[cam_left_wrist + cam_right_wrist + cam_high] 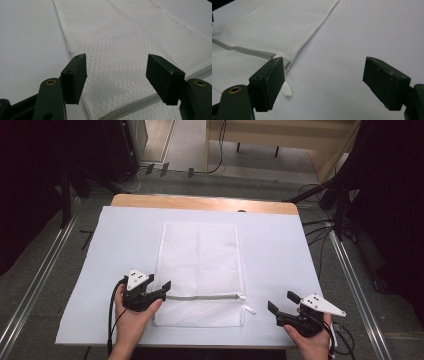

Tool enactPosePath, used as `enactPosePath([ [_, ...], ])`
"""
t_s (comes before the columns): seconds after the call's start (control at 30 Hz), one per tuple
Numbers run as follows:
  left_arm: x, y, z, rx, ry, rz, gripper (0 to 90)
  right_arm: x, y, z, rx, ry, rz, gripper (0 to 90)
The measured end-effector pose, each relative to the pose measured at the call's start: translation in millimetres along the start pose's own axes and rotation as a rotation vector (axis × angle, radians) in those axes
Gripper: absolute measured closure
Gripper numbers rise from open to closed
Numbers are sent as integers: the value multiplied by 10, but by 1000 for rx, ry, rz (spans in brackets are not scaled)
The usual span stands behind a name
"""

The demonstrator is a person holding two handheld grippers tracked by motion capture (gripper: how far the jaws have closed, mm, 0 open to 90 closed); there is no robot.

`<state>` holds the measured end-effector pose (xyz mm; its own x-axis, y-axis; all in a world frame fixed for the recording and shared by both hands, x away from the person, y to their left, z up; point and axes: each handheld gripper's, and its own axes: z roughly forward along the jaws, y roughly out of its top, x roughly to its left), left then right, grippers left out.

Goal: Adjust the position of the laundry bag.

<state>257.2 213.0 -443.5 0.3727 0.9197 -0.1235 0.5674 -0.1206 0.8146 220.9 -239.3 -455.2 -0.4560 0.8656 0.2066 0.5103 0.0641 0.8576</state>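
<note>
A white mesh bag (200, 270) lies flat on a white sheet (280, 245), with a grey zipper (202, 296) running across its near part. The white pull tab (249, 309) rests at the zipper's right end. My left gripper (164, 290) is open at the bag's left edge, beside the zipper's left end. In the left gripper view the gripper (116, 57) is open, with mesh (125, 37) and the zipper (135, 103) lying below it. My right gripper (281, 301) is open over the bare sheet to the right of the bag. In the right gripper view the pull tab (287, 90) lies by the left jaw of the gripper (324, 61).
The sheet covers a wooden table (200, 202) whose far edge shows beyond it. Metal rails (40, 270) run along the floor on both sides, and cables (325, 227) lie off the table's far right corner. Bare sheet surrounds the bag.
</note>
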Motion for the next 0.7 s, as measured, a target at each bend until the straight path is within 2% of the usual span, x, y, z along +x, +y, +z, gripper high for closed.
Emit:
enactPosePath([
  [0.1, -13, -1, -18, 8, -2, 7, 304, 46, -1, 38, 13, 5, -23, 150],
  [0.2, -37, -3, -18, 23, -12, 11, 280, 65, -11, 83, 30, 4, -22, 142],
  [0.3, -74, 10, -22, 23, -12, 26, 189, 76, -18, 147, 47, 14, -28, 139],
  [0.33, -90, 16, -22, 24, -11, 27, 189, 76, -18, 147, 47, 14, -28, 139],
  [0.47, -133, 12, -5, 34, -41, 43, 125, 117, -23, 226, 77, 36, -17, 138],
  [0.7, -189, -1, 10, 37, -69, 43, 136, 235, -14, 385, 121, 59, -30, 145],
])
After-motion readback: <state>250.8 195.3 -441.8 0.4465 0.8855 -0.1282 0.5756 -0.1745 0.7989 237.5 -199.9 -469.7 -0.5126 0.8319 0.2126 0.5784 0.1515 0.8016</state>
